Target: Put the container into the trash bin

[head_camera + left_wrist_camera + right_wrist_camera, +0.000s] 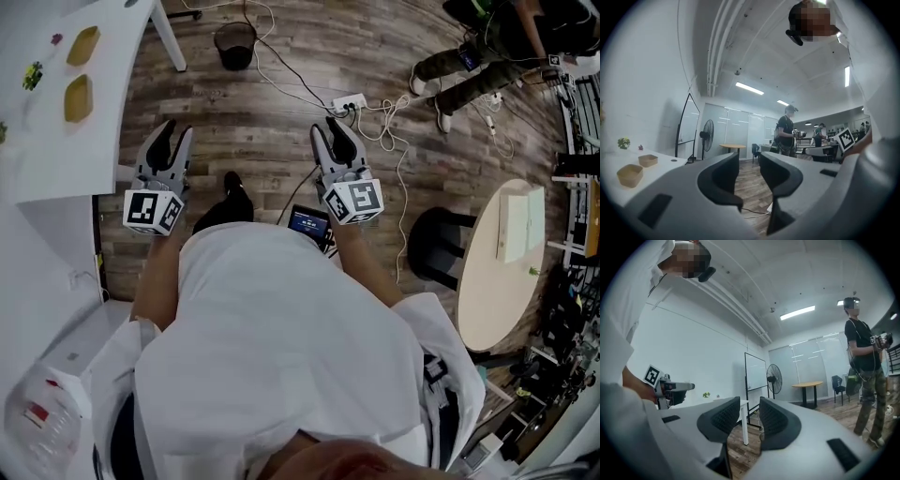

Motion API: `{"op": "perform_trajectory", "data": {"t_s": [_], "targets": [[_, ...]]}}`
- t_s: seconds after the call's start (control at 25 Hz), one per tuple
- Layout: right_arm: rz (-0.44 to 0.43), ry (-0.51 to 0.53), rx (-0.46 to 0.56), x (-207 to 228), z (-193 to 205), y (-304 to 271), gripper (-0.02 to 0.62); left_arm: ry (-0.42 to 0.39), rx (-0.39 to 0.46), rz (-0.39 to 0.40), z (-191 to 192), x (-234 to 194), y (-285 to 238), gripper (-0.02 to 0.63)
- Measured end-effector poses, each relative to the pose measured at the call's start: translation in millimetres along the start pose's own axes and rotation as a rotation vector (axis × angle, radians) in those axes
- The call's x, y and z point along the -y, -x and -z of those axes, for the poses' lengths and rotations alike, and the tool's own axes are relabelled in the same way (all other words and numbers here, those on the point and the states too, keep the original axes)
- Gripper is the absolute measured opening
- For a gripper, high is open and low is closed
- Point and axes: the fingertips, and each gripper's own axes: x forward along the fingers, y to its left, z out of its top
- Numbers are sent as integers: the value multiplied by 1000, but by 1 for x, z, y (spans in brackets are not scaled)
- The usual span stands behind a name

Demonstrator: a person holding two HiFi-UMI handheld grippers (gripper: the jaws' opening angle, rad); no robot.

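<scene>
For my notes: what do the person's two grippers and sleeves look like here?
Both the left gripper and the right gripper have light grey bodies with curved black jaw pads. Each carries a white cube printed with black square markers. The person wears a white top that leaves the forearms uncovered.

An open office or lab: whiteboard [755,375], fan [774,375], round table [806,385], strip lights [749,88], power strip [349,102] and cables [404,164] on a wood floor [253,141].

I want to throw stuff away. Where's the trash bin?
Head view: the trash bin stands on the floor near the top, just right of the white table.
</scene>
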Motion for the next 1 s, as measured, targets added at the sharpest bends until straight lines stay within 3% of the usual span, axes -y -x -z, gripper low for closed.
{"op": "perform_trajectory", "data": {"t_s": [0.32,0.6,0.84,1.0], "targets": [[-25,-12,-6,19,-15,-117,143,17,14,-17,-11,-87,-62,144],[-88,11,-4,7,-21,-220,127,28,33,-57,-11,-172,-92,140],[-177,11,-7,-10,-22,-296,129,37,56,-135,-13,-232,-99,140],[-259,1,-7,-25,-18,-353,129,50,68,-228,-12,-277,-86,138]]}}
